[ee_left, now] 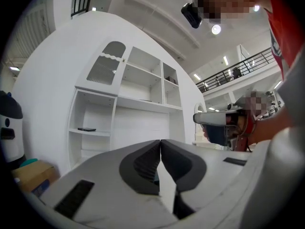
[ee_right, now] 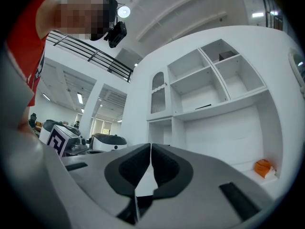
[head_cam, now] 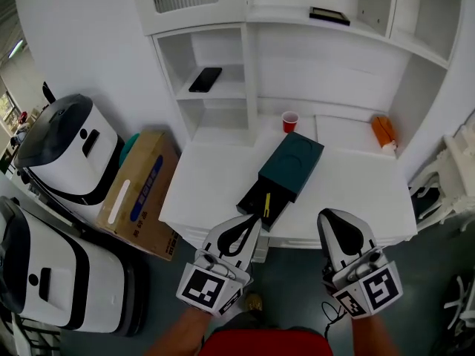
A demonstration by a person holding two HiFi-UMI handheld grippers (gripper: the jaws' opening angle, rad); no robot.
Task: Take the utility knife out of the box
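Observation:
A dark teal box [head_cam: 295,160] lies on the white desk [head_cam: 356,191], its black drawer [head_cam: 251,208] slid out toward me. Inside the drawer lies a yellow utility knife [head_cam: 266,200]. In the head view my left gripper [head_cam: 251,221] is shut and empty, its tips just short of the drawer's front end. My right gripper [head_cam: 329,215] hovers at the desk's front edge, right of the box, also shut and empty. The left gripper view shows the left gripper's [ee_left: 160,141] jaws meeting at the tips. The right gripper view shows the same for the right gripper [ee_right: 150,145].
A red cup [head_cam: 290,122] and an orange object [head_cam: 383,130] stand at the back of the desk. A black phone [head_cam: 205,79] lies on a shelf. Left of the desk are a cardboard box [head_cam: 141,191] and two white machines [head_cam: 67,150]. A white chair [head_cam: 445,176] stands at the right.

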